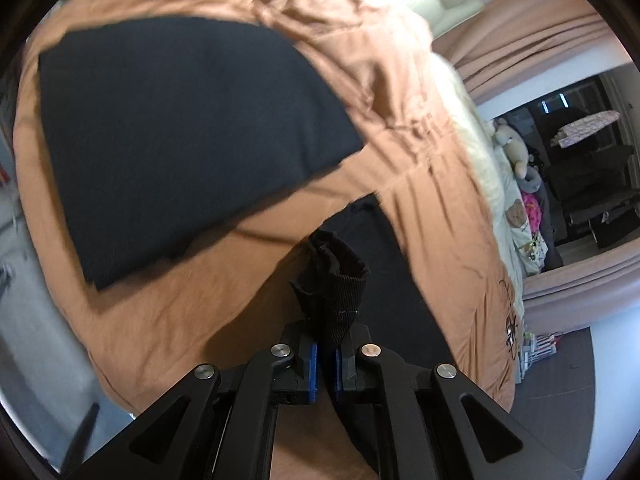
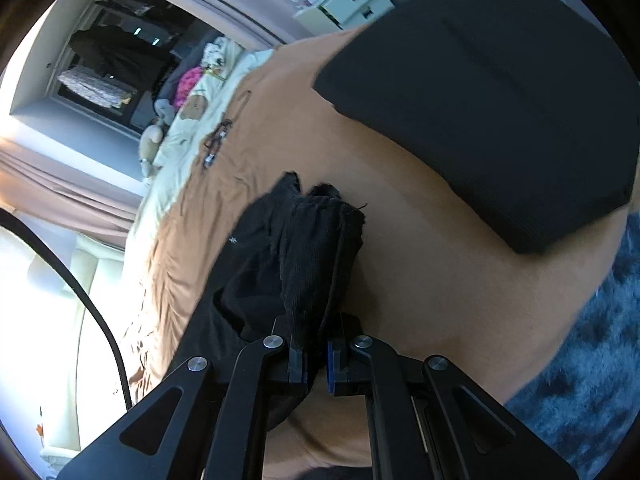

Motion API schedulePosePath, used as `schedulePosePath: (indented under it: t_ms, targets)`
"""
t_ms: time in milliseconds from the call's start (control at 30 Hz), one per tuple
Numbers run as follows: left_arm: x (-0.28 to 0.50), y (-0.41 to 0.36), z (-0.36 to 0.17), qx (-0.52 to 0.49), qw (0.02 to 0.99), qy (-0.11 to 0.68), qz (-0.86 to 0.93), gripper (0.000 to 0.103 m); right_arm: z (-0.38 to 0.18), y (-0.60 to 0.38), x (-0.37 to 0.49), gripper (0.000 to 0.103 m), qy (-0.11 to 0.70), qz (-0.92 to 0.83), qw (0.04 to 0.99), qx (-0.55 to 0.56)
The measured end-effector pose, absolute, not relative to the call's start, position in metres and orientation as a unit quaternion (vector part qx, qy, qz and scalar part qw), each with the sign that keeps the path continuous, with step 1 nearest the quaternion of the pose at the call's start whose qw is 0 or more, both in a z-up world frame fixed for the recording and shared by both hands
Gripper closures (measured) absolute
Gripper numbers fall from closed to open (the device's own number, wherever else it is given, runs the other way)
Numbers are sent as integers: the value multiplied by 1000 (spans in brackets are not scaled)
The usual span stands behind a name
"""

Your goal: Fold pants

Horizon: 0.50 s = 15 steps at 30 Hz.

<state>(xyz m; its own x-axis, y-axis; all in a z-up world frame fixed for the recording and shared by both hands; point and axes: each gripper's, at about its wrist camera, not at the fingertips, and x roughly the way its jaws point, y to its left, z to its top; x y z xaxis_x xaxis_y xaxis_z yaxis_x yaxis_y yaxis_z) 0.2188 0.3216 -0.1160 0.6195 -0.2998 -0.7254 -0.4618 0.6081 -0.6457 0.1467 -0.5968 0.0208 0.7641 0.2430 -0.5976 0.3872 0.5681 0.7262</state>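
Note:
The black pants (image 1: 336, 300) are pinched in my left gripper (image 1: 327, 360), which is shut on a bunched ribbed edge held above the brown bed cover (image 1: 420, 128). More of the pants hang below and behind the fingers. My right gripper (image 2: 318, 356) is shut on another bunched part of the black pants (image 2: 308, 248), also lifted above the brown bed cover (image 2: 420, 280). A flat, folded black garment (image 1: 184, 136) lies on the cover further off; it also shows in the right wrist view (image 2: 500, 100).
Cream bedding and stuffed toys (image 1: 516, 148) lie along the bed's far side. Pink curtains (image 1: 532, 44) and a dark doorway (image 1: 592, 168) stand beyond. A blue shaggy rug (image 2: 580, 360) lies beside the bed. A white drawer unit (image 2: 348, 0) and a black cable (image 2: 96, 312) are nearby.

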Motion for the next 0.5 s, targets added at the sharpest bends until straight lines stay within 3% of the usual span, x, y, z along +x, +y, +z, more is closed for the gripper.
schedulePosePath:
  t_ms: [67, 133, 200, 233, 300, 500]
  targets:
    - [213, 324, -132, -446, 772, 449, 60, 87, 17, -596, 149, 100, 354, -55, 811, 462]
    - [206, 326, -142, -446, 767, 456, 74, 67, 16, -595, 151, 85, 368, -74, 807, 456]
    - [196, 332, -147, -458, 765, 446, 75, 40, 23, -593, 150, 72, 373, -87, 811, 443]
    - [193, 334, -147, -462, 766, 441, 74, 37, 28, -592, 147, 63, 371, -94, 814, 437]
    - [184, 339, -148, -469, 767, 432, 77, 35, 43, -592, 142, 56, 360, -101, 825, 424]
    - [171, 341, -151, -480, 770, 414, 67, 35, 82, -565, 136, 56, 349, -102, 851, 380]
